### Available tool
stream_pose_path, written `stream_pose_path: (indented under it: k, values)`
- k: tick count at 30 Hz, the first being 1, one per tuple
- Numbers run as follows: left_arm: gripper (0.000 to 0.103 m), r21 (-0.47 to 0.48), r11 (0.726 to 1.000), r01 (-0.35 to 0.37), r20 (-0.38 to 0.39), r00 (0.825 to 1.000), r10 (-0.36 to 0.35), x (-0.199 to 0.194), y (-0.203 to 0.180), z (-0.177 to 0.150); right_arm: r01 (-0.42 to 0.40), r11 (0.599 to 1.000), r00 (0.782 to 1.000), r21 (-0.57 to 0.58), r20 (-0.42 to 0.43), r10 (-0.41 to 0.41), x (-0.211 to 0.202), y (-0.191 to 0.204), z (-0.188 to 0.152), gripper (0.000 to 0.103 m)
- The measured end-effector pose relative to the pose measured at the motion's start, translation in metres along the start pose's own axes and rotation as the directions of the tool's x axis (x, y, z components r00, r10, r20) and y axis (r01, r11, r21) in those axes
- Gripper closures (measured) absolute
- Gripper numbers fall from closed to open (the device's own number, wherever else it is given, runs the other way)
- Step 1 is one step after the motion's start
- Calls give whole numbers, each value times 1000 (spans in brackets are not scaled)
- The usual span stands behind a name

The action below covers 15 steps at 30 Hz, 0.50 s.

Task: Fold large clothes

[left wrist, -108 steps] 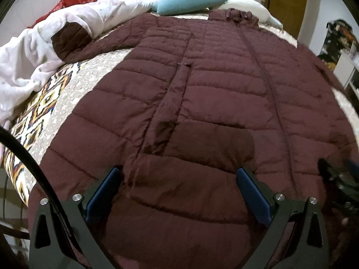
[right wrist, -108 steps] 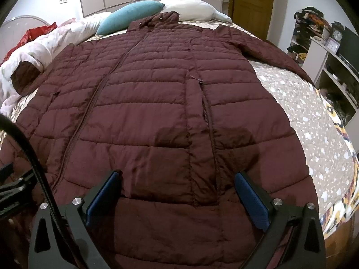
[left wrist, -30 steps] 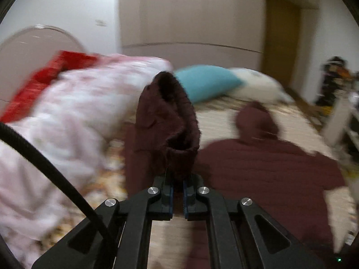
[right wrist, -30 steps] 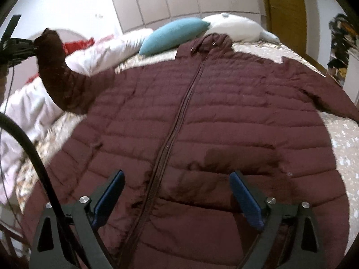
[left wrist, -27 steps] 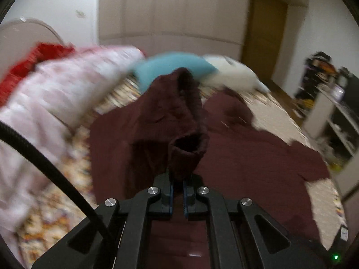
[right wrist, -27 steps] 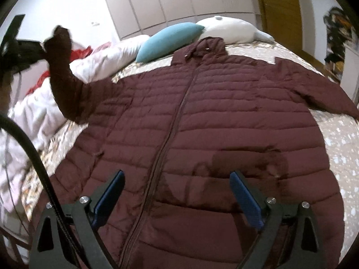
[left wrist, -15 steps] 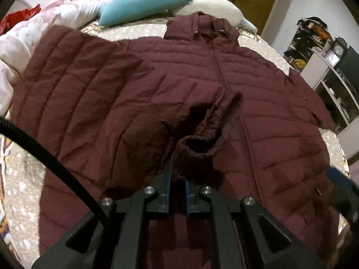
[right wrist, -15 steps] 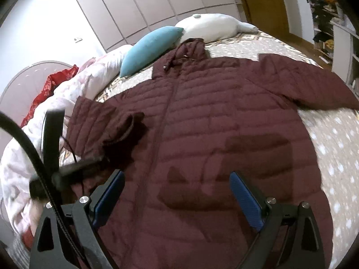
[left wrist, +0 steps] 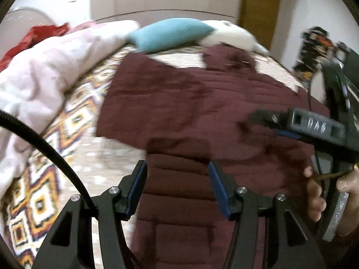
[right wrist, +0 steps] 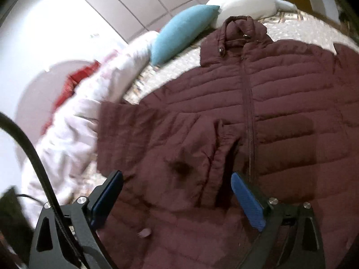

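So the maroon puffer coat (right wrist: 269, 112) is spread zipper-up on the bed (left wrist: 74, 116), collar at 12 o'clock by the teal pillow (right wrist: 181, 31). Its one sleeve (right wrist: 161, 139) is folded in across the chest. The left gripper (left wrist: 177, 188) has just been opening; its fingers sit half spread over the coat with nothing pinched. The right gripper (right wrist: 177, 197) has its fingers spread wide, empty, above the folded sleeve. A pink blanket (left wrist: 44, 71) is heaped at 9 o'clock.
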<state>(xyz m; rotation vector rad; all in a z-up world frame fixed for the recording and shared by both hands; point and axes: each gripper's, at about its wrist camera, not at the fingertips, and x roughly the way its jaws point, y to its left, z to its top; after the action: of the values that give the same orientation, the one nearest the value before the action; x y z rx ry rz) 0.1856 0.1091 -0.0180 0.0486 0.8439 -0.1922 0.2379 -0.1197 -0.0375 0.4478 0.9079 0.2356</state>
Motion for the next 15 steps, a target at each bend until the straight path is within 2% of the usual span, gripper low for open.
stream_pose_path:
  k: [2,3,4,6,7,8,9,10,11,13,15]
  values:
    - [48,-67,997,-33,4,999,33,3,26,3,159,987,987,-35,3,-159,13,2,0,4]
    - [48,-94,994,-47,9,999,48,5,35,6,197,980,980,-31,4,-197,17,-1,0,4]
    - [48,-115,992,-59,14,998,61,6,42,9,195,981,981,-6,-16,-195,24,-6,-1,4]
    - [47,-153,985,-83,22,996,87,11,53,17,128,990,990,53,-62,-125,34,-15,-2,4]
    - [47,-176,980,-95,25,995,101,13,59,22,94,994,994,54,-54,-91,35,-13,-1,9]
    - [47,-189,976,-105,24,993,112,15,63,26,58,998,997,28,-50,-56,34,-9,0,30]
    - [47,-203,972,-121,19,992,128,18,67,32,33,999,997,-5,-66,-34,36,-4,3,43]
    - [47,-216,967,-135,15,990,141,22,69,39,22,999,996,-32,-88,-24,37,-1,6,67]
    - [47,-224,965,-138,16,989,145,24,69,44,6,999,995,-50,-100,-11,36,0,9,80]
    - [47,-234,961,-147,15,988,154,28,71,56,2,997,997,-81,-82,-8,24,-2,22,80]
    - [47,-244,959,-143,17,988,151,32,70,67,61,992,998,-111,-25,-65,4,-8,36,80]
